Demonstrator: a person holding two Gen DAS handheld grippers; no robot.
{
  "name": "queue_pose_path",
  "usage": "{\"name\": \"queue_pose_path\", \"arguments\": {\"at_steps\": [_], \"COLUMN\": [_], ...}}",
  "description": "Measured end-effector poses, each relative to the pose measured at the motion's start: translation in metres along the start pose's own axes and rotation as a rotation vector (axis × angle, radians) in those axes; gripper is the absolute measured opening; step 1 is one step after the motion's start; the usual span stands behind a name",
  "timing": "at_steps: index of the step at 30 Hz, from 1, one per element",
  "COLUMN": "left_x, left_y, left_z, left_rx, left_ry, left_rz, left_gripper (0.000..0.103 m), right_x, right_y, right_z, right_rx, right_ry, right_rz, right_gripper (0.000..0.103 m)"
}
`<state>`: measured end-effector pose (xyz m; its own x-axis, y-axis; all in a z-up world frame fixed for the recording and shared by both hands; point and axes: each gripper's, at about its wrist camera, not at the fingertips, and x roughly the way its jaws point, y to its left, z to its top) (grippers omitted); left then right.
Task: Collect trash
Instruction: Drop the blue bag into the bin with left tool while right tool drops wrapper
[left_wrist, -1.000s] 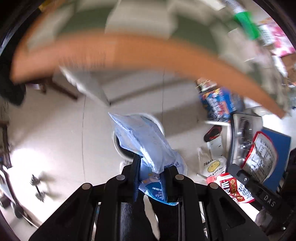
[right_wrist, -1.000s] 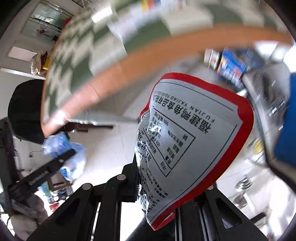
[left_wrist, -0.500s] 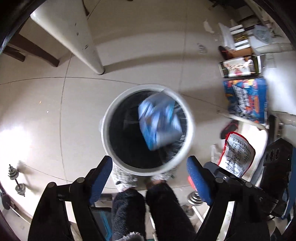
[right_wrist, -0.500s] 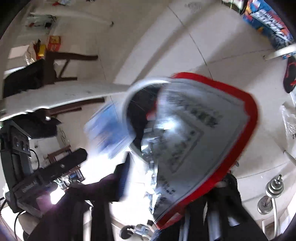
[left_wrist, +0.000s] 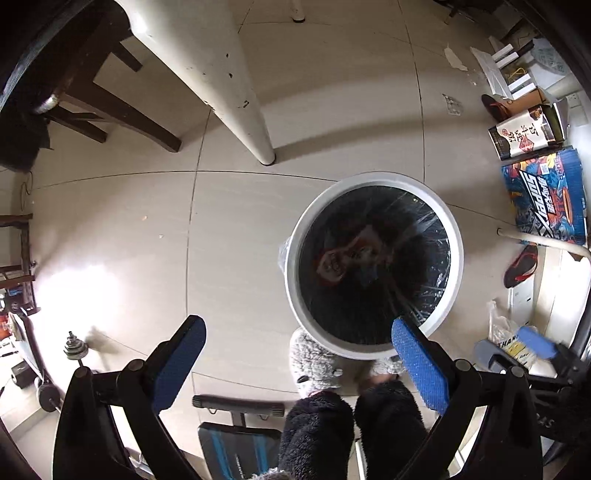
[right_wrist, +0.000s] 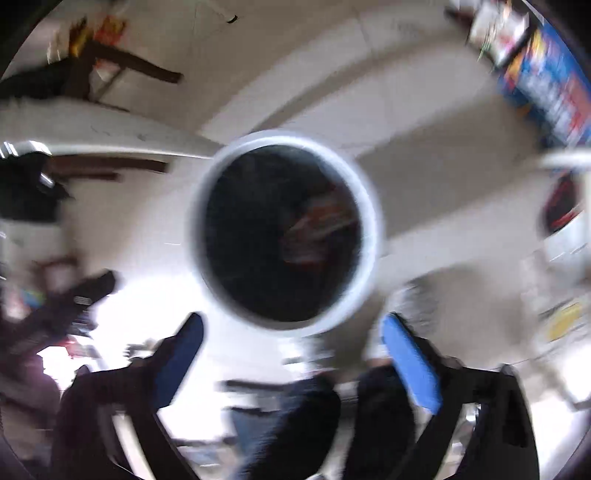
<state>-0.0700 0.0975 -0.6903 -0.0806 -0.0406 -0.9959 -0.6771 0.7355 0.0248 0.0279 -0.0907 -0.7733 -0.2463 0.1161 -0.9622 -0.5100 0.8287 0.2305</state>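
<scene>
Left wrist view: left tongs (left_wrist: 297, 360) point straight down, jaws just spread fully wide, nothing btwn them. White-rimmed bin (left_wrist: 455, 236) w/ black liner stands on the tiled floor (left_wrist: 110, 229), ahead & right of the blue pads (left_wrist: 419, 363). Red-edged snack bag (left_wrist: 341, 258) lies deep inside the bin, long axis slanting lower-left to upper-right. White table leg (left_wrist: 240, 92) just beyond the bin.

Right wrist view, blurred: right tongs (right_wrist: 291, 363) also just opened wide, empty. Bin (right_wrist: 371, 221) sits directly ahead; reddish wrapper (right_wrist: 317, 229) inside, its heading can't be told.
</scene>
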Motion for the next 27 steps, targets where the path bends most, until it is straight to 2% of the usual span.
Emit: {"name": "queue_pose_path", "arguments": {"at_steps": [1,2,8,12,22,27], "left_x": [-0.005,-0.007,-0.047,-0.084,-0.204,-0.272], "left_y": [0.000,0.000,-0.001,-0.001,0.003,0.003], "left_z": [-0.002,-0.003,-0.017,-0.028,-0.068,-0.078], "left_rx": [0.004,0.006,0.011,0.014,0.050,0.075], "left_ry": [0.000,-0.003,-0.024,-0.031,-0.058,-0.114], "left_rz": [0.009,0.013,0.011,0.005,-0.009,-0.010], "left_gripper": [0.103,0.103,0.103,0.103,0.103,0.103], "right_x": [-0.005,-0.009,-0.041,-0.079,-0.220,-0.293], "right_y": [0.005,0.007,0.021,0.033,0.066,0.086], "right_z": [-0.001,0.002,-0.001,-0.011,-0.060,-0.084], "right_rx": [-0.026,-0.030,-0.022,-0.011,0.005,0.027], "right_ry": [-0.017,-0.024,-0.082,-0.113,-0.158,-0.180], "right_rz": [-0.067,-0.091,-0.180,-0.192,-0.199,-0.166], "right_gripper": [0.102,0.102,0.102,0.102,0.102,0.102]}}
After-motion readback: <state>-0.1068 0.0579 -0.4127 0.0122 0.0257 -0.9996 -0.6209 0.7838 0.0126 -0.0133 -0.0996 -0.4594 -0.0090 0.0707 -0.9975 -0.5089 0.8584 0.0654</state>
